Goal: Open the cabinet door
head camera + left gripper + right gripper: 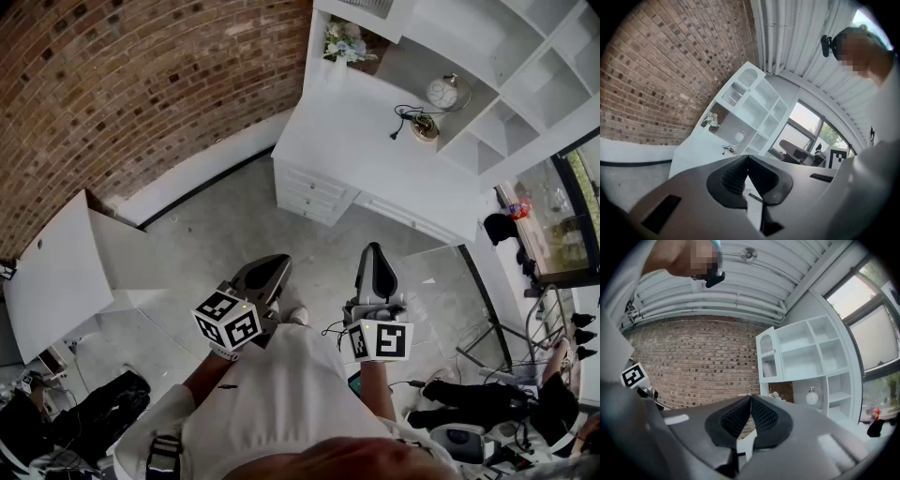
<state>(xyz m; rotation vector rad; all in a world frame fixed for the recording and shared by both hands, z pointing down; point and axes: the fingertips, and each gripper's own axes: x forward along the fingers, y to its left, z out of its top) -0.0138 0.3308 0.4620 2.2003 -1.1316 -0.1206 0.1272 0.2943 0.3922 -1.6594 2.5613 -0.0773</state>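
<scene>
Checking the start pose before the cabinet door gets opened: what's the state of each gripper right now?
Left gripper: closed, fingers together, holding nothing.
Right gripper: closed, fingers together, holding nothing.

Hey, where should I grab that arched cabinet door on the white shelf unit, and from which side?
Probably the vertical edge beside the open shelves, from the front: the cabinet door is a flat panel, closed against the shelf unit; no handle can be made out. The left claw and right claw are shut; open one first.
</scene>
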